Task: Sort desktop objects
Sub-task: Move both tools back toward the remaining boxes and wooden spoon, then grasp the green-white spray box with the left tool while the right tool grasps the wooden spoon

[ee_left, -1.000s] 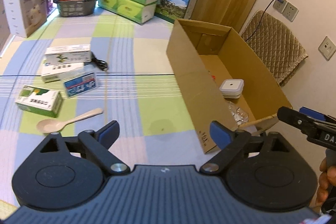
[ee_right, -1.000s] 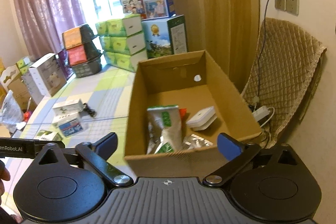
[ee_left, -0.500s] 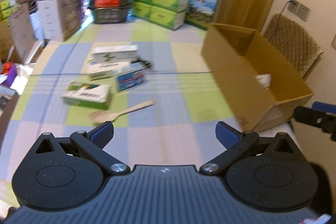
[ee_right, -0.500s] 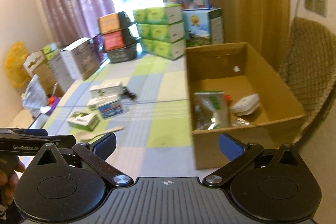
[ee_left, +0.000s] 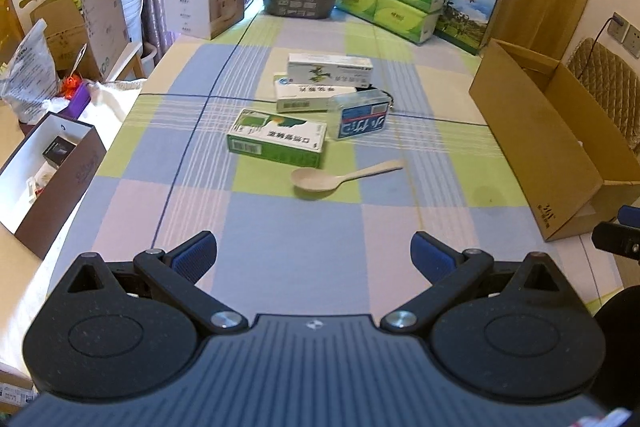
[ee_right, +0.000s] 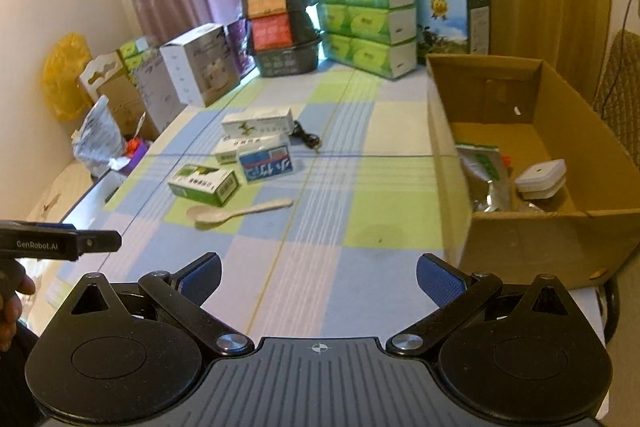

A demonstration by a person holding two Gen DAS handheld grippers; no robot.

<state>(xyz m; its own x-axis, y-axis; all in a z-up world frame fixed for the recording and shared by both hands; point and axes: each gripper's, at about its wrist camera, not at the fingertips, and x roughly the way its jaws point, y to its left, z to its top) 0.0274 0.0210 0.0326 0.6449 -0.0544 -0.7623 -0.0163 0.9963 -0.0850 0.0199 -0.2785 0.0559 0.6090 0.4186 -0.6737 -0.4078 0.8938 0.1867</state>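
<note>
While both grippers — left, right — gape empty, spoon lies beside boxes.

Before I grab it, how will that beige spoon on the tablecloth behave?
The beige spoon looks thin and plastic-like, so probably light and fairly stiff. It lies flat on the checked tablecloth, so it may slide rather than lift. Its narrow handle could pivot if pinched off-centre.

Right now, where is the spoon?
In both views the spoon lies on the tablecloth, just in front of the green box, left of the cardboard box.
</note>
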